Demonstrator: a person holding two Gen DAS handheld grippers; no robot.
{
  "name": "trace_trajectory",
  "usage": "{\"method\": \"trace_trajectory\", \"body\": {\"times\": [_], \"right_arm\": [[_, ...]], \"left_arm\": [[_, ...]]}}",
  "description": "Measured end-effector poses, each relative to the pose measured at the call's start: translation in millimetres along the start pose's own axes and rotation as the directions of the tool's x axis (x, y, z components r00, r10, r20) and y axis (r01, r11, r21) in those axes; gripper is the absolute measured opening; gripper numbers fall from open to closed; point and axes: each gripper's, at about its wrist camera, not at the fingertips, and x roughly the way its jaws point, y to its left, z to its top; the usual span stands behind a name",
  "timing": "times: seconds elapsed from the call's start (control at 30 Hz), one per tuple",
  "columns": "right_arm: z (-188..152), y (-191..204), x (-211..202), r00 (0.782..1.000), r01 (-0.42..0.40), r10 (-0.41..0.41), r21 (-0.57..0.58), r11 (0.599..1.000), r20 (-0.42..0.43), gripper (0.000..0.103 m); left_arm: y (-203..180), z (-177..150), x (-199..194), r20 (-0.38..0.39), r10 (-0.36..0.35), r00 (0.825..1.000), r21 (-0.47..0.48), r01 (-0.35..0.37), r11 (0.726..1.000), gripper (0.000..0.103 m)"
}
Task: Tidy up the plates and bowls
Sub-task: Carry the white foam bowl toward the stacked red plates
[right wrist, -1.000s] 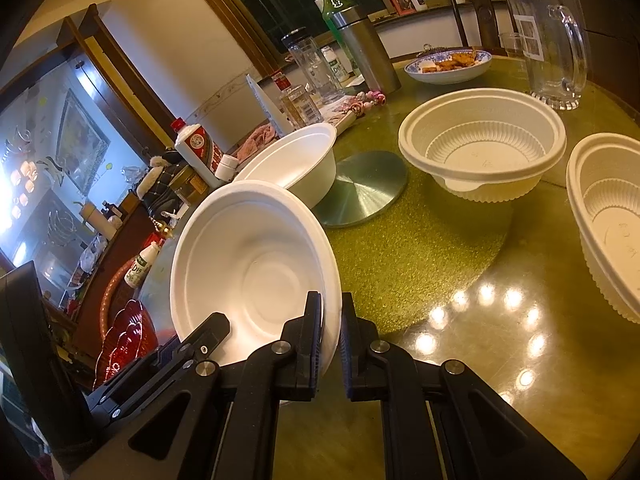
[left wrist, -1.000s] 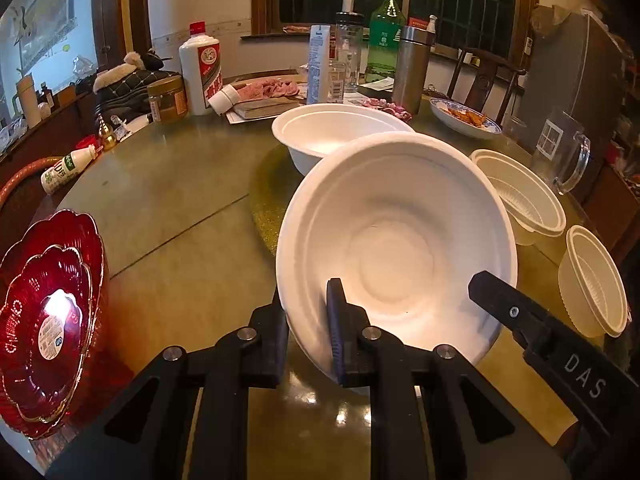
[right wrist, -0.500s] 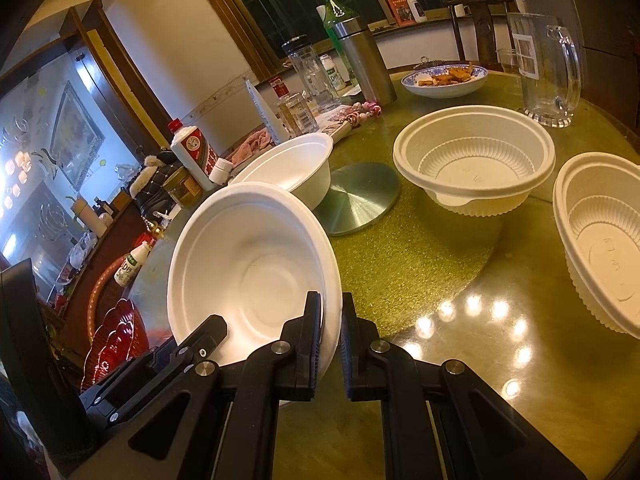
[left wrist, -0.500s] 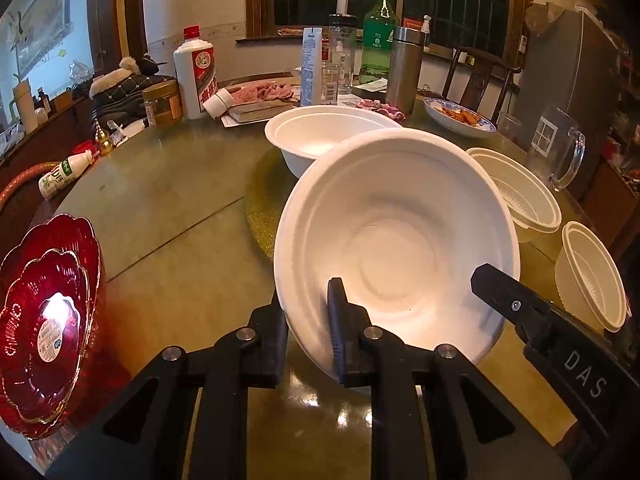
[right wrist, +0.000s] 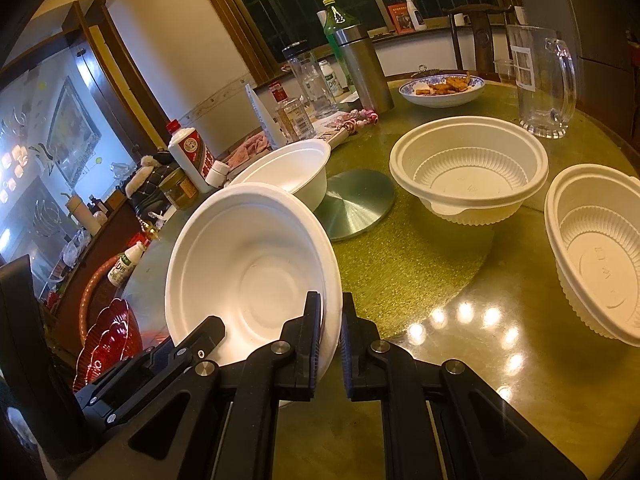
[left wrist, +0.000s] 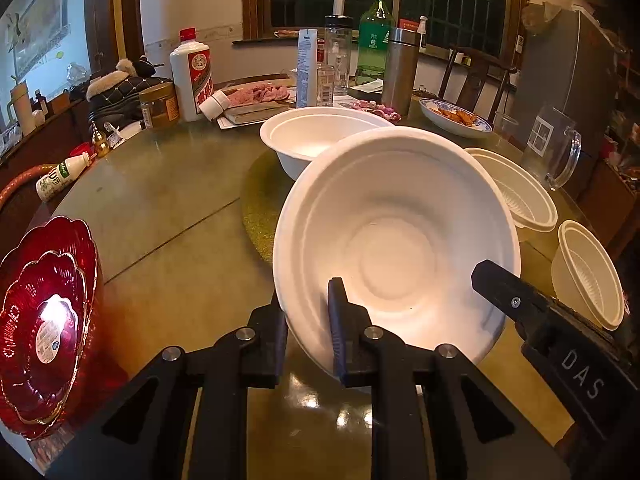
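- Both claws are clamped on the same white foam bowl (left wrist: 400, 248). It's tilted up on edge, low centre of the left wrist view, lower left of centre in the right wrist view (right wrist: 252, 272).
- Left claw (left wrist: 308, 320) pinches the rim at the bowl's lower left: one finger inside the wall, one outside. Clenched on the bowl.
- Right claw (right wrist: 330, 328) pinches the rim at the bowl's lower right edge, same inside/outside bite. Also clenched on the bowl.
- I can't tell whether the bowl's lower edge touches the desk (left wrist: 160, 208) or hangs just above it.
- Handling, my read: foam, very light, thin wall, stiff enough to hold shape but it dents or cracks under a hard squeeze. Surface matte, so slip is unlikely. The rim lip is the right place to grab. Two opposing grips risk twisting or tearing it if the hands drift apart.
- A second white foam bowl (left wrist: 320, 140) sits upright just behind it, centre frame. Same type, so probably the nesting target.
- Two ribbed cream plastic bowls: one (right wrist: 468, 168) upper right of centre, one (right wrist: 600, 248) at the right edge. Firmer than the foam, with ribbed walls.
- Stacked red glass plates (left wrist: 44, 312) at the lower left of the left wrist view. Heavy, slick and breakable; they need a firm rim grip.
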Motion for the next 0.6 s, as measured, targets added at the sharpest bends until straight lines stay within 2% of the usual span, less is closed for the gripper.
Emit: {"method": "trace_trajectory", "body": {"times": [0.4, 0.6], "right_arm": [[2, 5, -7, 1.000, -0.008, 0.008, -0.014, 1.000, 0.018, 0.009], [0, 31, -22, 0.999, 0.009, -0.005, -0.091, 0.996, 0.047, 0.010]], "left_arm": [[-1, 4, -14, 0.015, 0.011, 1.000, 0.010, -0.011, 1.000, 0.017], [13, 7, -39, 0.052, 0.031, 0.998, 0.010, -0.032, 0.999, 0.017]]}}
